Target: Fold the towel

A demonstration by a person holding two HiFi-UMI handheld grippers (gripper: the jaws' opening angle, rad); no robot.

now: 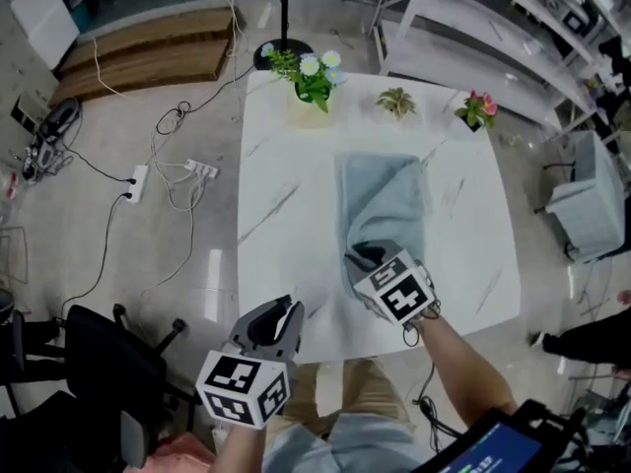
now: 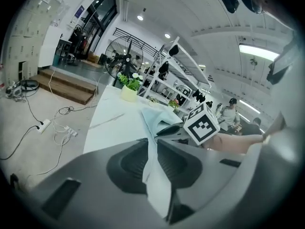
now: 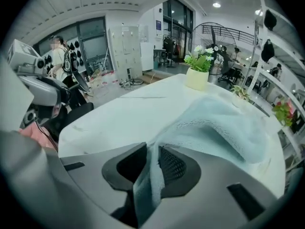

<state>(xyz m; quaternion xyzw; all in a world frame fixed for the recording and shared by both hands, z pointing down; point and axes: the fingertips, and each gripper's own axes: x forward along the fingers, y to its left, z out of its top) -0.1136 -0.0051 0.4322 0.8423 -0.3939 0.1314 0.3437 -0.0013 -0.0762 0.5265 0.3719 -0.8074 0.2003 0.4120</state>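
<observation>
A pale blue-grey towel (image 1: 389,200) lies lengthwise on the white table (image 1: 281,215), its near end bunched up. My right gripper (image 1: 363,257) points down at that near end. In the right gripper view a fold of the towel (image 3: 224,128) hangs loosely between the right gripper's (image 3: 151,161) jaws, with dark space beside one pad, so it is open. My left gripper (image 1: 286,315) sits at the table's near edge, left of the towel and clear of it. Its jaws (image 2: 151,151) stand slightly apart with only the pale table showing in the gap.
Three small potted plants stand along the table's far edge: white flowers (image 1: 314,77), a green one (image 1: 396,101), a pink one (image 1: 476,109). A fan stand (image 1: 284,47) and white shelving (image 1: 493,37) lie beyond. A black chair (image 1: 99,363) and floor cables (image 1: 138,180) are at left.
</observation>
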